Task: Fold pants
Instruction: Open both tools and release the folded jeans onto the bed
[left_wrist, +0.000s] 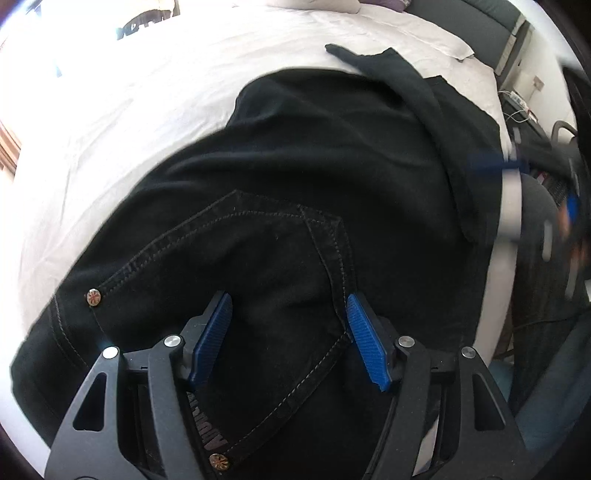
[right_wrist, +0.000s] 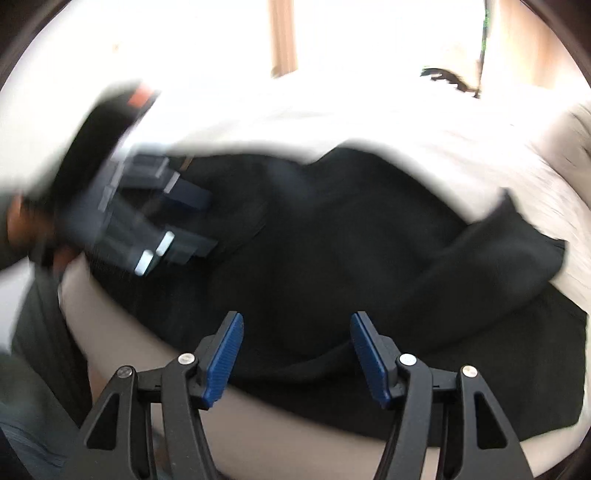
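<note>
Black pants (left_wrist: 295, 177) lie on a bed with a white sheet (left_wrist: 147, 92), the back pocket and rivets near me and a leg folded across at the far right. My left gripper (left_wrist: 288, 306) is open just above the back pocket, holding nothing. In the right wrist view the pants (right_wrist: 351, 240) fill the middle, blurred. My right gripper (right_wrist: 297, 321) is open and empty over the pants' near edge. The left gripper also shows there, blurred, at the left (right_wrist: 177, 221).
The bed's edge (left_wrist: 506, 206) runs down the right of the left wrist view, with a dark chair (left_wrist: 539, 214) and a desk beyond it. A pillow (left_wrist: 424, 40) lies at the far end. A wooden window frame (right_wrist: 282, 37) stands behind the bed.
</note>
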